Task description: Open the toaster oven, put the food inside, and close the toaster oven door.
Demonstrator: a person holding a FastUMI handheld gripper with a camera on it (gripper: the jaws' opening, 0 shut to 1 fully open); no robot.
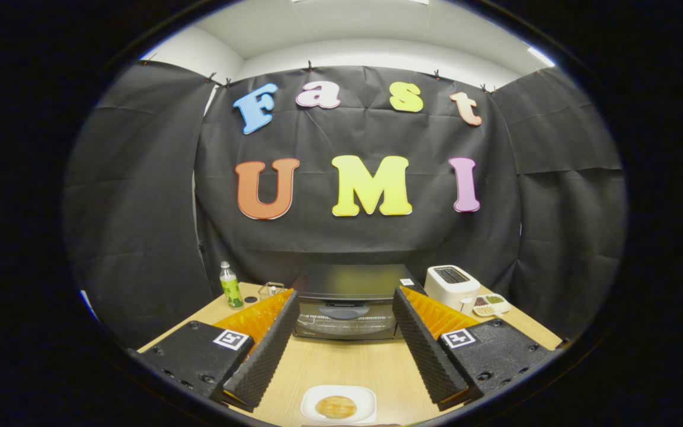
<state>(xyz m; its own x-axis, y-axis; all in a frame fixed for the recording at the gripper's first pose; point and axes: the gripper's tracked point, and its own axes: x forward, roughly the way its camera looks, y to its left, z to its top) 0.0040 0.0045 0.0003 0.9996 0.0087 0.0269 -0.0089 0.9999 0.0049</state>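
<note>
The toaster oven (346, 302) sits at the back of the wooden table (347, 362), right against the black cloth wall, and everything else is easiest placed from it. It is a wide, low box with its long axis running side to side across the table, and its glass door faces forward, toward the gripper (346, 332). The door is shut, with its handle across the upper part of the front and a wire rack showing dimly through the glass.

The gripper's two ribbed black fingers (264, 350) are spread wide apart and hold nothing. They point straight at the oven, their tips framing its front on either side, close to its corners; whether they touch it I cannot tell from here.

In front of the oven, well apart from it and back between the bases of the fingers, a white plate (338, 396) lies flat on the table with a round, golden-brown piece of food (335, 407) on it, perhaps a pancake.

Left of the oven stands an upright bottle (230, 286) with a green label, and a small clear glass thing (271, 290) between it and the oven. Right of the oven is a white toaster (452, 286), with a small divided dish (491, 304) just beyond it.
</note>
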